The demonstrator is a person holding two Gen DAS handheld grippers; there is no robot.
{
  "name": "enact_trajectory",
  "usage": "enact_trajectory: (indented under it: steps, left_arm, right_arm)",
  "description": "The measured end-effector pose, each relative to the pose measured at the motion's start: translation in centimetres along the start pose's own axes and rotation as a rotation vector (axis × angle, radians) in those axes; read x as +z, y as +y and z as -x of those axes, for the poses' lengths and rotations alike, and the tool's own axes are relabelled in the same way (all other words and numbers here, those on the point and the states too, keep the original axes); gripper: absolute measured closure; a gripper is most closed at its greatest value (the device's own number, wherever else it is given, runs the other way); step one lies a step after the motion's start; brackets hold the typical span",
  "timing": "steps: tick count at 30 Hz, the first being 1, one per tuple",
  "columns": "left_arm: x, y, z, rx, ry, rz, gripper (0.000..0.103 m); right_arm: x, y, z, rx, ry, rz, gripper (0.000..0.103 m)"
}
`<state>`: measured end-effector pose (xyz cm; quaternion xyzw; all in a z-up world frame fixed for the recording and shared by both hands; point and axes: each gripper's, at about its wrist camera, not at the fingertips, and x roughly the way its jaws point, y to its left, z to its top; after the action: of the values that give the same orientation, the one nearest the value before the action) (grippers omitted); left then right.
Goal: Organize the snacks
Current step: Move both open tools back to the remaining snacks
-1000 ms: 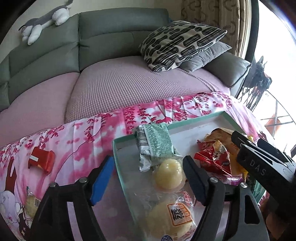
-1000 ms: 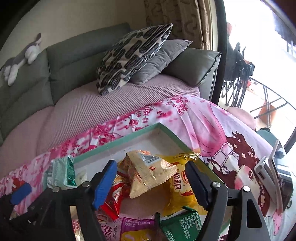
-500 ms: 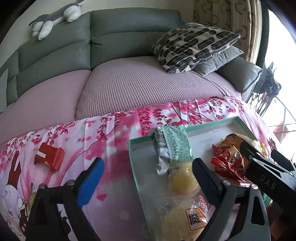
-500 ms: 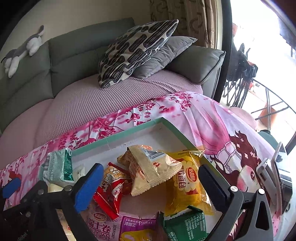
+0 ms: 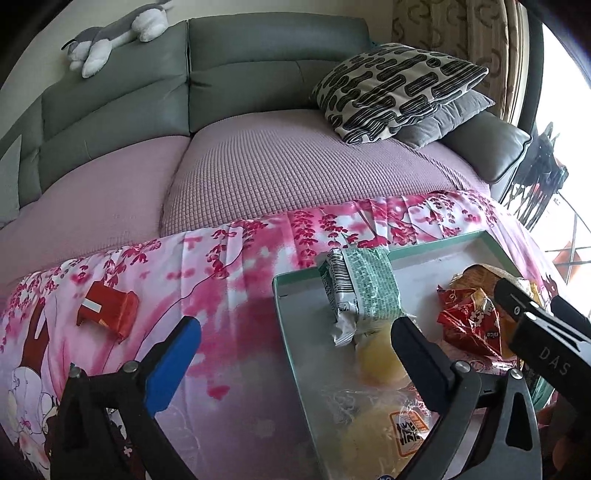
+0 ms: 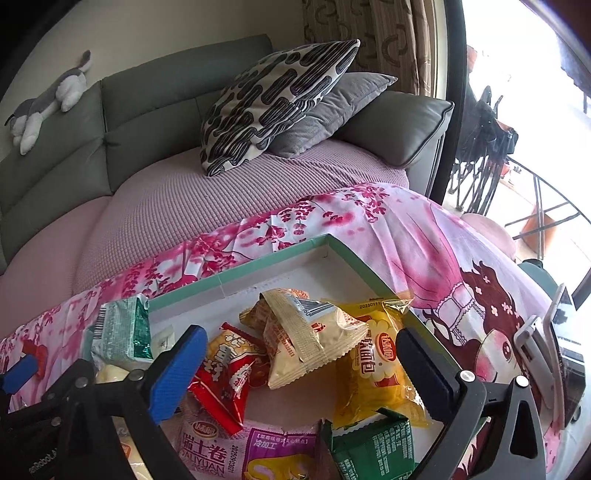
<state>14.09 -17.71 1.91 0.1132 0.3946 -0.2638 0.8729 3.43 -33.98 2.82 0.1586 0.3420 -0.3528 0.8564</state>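
Note:
A teal-rimmed tray (image 5: 291,332) on the pink floral cloth holds several snacks. In the left wrist view a green-white packet (image 5: 365,291) leans on the tray's far left corner, beside a round yellow pastry (image 5: 376,362). A red packet (image 5: 107,310) lies alone on the cloth to the left. My left gripper (image 5: 295,343) hovers over the tray's left rim, its jaws opening and gripping nothing. My right gripper (image 6: 299,354) stands open above a beige packet (image 6: 310,339), a yellow bag (image 6: 380,369) and a red bag (image 6: 225,373), touching none.
A grey-green sofa (image 5: 258,74) with a mauve cover stands behind the table, with two pillows (image 5: 399,85) and a plush toy (image 5: 114,33). A phone on a stand (image 6: 554,350) sits at the table's right edge. A pink packet (image 6: 229,446) and a green packet (image 6: 373,446) fill the tray's near side.
Both grippers' jaws have spread much wider. The left view has shifted left, so the tray now sits further right in it. No snack has moved.

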Motion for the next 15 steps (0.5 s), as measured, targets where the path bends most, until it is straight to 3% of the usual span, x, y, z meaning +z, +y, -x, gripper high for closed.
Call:
enact_trajectory:
  steps: [7,11,15]
  left_arm:
    - [0.0,0.4,0.9,0.053,-0.012,-0.042,0.001]
    - [0.1,1.8,1.6,0.067,-0.019,-0.034,0.001]
    - [0.0,3.7,2.4,0.127,-0.025,-0.033,0.001]
  right_arm:
    - [0.4,0.5,1.6,0.046,-0.023,0.009,0.000]
    - [0.5,1.4,2.4,0.083,-0.036,0.025,0.000]
    - [0.5,2.8,3.0,0.128,-0.038,0.049,0.000]
